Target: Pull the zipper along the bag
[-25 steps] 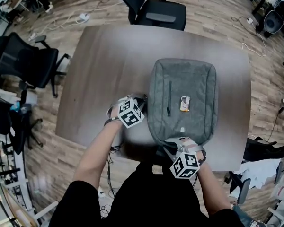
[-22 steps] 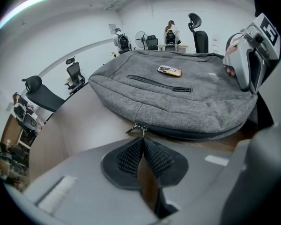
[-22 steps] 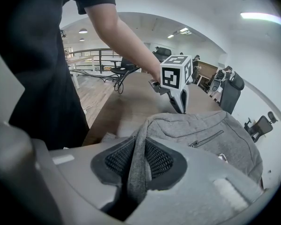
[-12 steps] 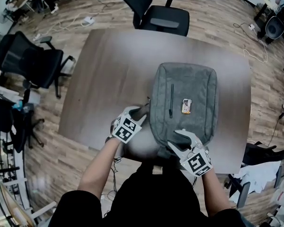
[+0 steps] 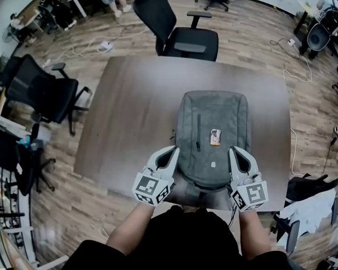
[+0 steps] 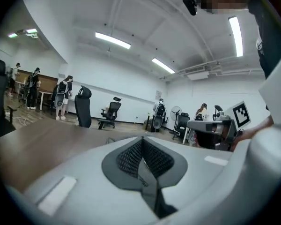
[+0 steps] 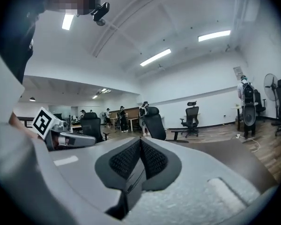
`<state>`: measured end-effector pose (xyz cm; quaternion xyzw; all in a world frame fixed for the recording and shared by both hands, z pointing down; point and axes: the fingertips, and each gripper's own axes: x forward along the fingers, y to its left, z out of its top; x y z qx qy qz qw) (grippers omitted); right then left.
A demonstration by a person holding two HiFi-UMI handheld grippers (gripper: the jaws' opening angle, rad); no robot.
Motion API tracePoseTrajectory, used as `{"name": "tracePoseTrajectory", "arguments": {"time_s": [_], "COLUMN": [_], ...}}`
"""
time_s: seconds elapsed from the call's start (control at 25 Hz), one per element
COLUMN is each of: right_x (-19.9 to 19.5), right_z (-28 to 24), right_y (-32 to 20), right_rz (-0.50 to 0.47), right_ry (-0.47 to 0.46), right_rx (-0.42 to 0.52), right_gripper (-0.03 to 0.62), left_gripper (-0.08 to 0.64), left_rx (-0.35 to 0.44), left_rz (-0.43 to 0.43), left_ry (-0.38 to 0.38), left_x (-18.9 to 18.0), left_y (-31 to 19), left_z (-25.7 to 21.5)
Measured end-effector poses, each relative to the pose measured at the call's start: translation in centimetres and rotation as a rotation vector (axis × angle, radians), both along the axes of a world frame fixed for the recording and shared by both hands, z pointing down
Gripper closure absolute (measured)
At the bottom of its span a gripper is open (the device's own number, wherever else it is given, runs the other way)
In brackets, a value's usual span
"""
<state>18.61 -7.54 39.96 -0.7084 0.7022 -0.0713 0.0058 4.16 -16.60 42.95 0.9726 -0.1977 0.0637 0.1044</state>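
A grey backpack (image 5: pixel 213 136) lies flat on the brown table (image 5: pixel 129 111), with a dark front zipper (image 5: pixel 198 131) running lengthwise and a small orange-and-white tag (image 5: pixel 215 137) beside it. My left gripper (image 5: pixel 169 155) hovers at the bag's near left corner and my right gripper (image 5: pixel 239 155) at its near right corner. Both point away from me, off the bag. In the left gripper view the jaws (image 6: pixel 141 146) are pressed together with nothing between them. The right gripper (image 7: pixel 139 146) is likewise shut and empty. Both gripper views look level across the room, and neither shows the bag.
A black office chair (image 5: pixel 183 35) stands at the table's far edge and another (image 5: pixel 42 94) to the left. Cables lie on the wooden floor (image 5: pixel 296 49) at the right. People stand at desks far off in the left gripper view (image 6: pixel 61 97).
Both grippers have come off the bag's left side and near corner and drawn back toward me, now side by side at the near edge. The view has pulled back.
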Motion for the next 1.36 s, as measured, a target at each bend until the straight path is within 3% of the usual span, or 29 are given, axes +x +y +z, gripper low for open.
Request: {"name": "tracePoseTrajectory", "arguments": {"time_s": [0.12,0.48,0.76,1.36], "right_x": [0.4,0.4,-0.2,-1.5], "right_z": [-1.6,-5.2,-5.4,-4.8], "right_y": [0.4,1.7,1.7,2.5], "right_rz": [0.030,0.075,0.058,0.026], "right_ry": [0.044,0.170,0.195,0.224], "right_rx": [0.033,0.083,0.071,0.070], "right_gripper": [0.591,0.592,0.592,0.592], "left_gripper": [0.541,0.541,0.541,0.541], "left_rx": [0.064,0.183,0.232,0.231], "left_rz": [-0.010,-0.015,-0.006,-0.011], "left_ry": [0.056,0.119,0.090,0.028], "left_x": [0.9,1.7,1.5,0.5], "left_y": [0.8,0.3,0.6,1.6], "left_z": [-3.1,-7.1,-7.6,-5.5]}}
